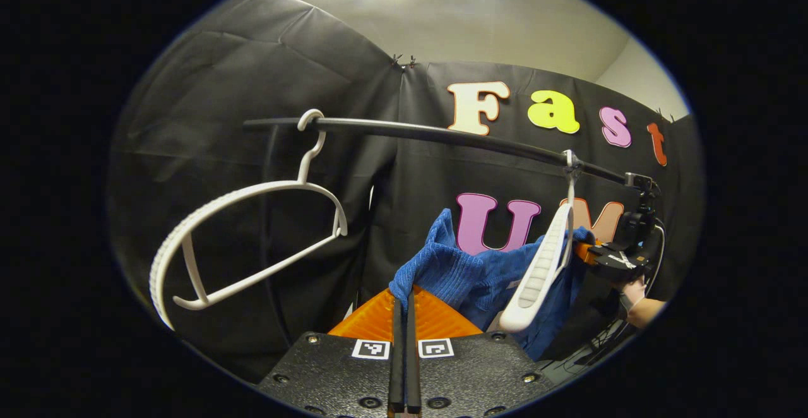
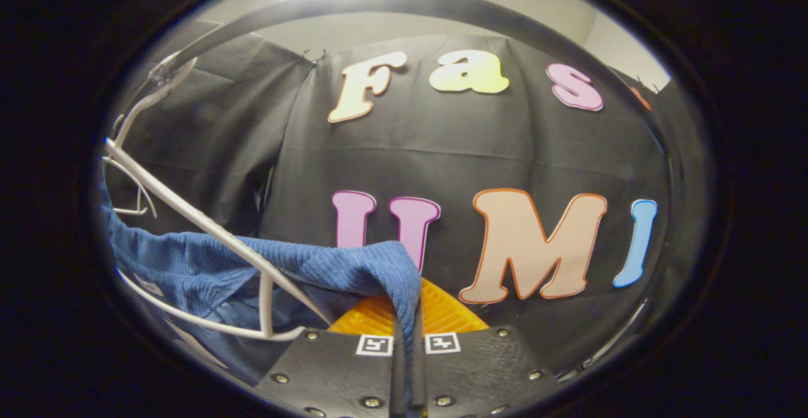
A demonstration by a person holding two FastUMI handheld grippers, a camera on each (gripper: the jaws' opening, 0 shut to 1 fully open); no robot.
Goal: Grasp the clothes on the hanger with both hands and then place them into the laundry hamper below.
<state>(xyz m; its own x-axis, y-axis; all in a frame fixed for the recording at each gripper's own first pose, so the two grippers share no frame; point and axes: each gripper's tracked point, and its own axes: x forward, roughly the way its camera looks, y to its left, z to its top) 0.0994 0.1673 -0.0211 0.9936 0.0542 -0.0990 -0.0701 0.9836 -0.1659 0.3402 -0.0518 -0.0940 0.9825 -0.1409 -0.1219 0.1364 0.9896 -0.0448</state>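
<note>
Left gripper [image 1: 404, 317] clamped shut on one corner of the blue knit garment [image 1: 480, 273], fabric bunched up right at the fingertips. Right gripper [image 2: 407, 317] likewise pinched on the opposite corner of the same blue knit garment [image 2: 315, 263], cloth folded over the tips and trailing away to its left. Also visible in the left gripper view, far right past the garment, with a hand behind it.

Garment stretched between the two grips, held by both ends, probably to slide it clear of the white hanger [image 1: 543, 266] hanging in the middle. Hanger still hooked on the black rail [image 1: 442, 132] above, fabric still draped around it, so not yet free. In the right gripper view, hanger frame [image 2: 208, 228] just left of the tips, crossing over the cloth.

Second white hanger [image 1: 240, 247], bare, up-left of left gripper on the same rail.

Laundry hamper presumably below; lowering step not yet begun. Snag risk on hanger arm.
</note>
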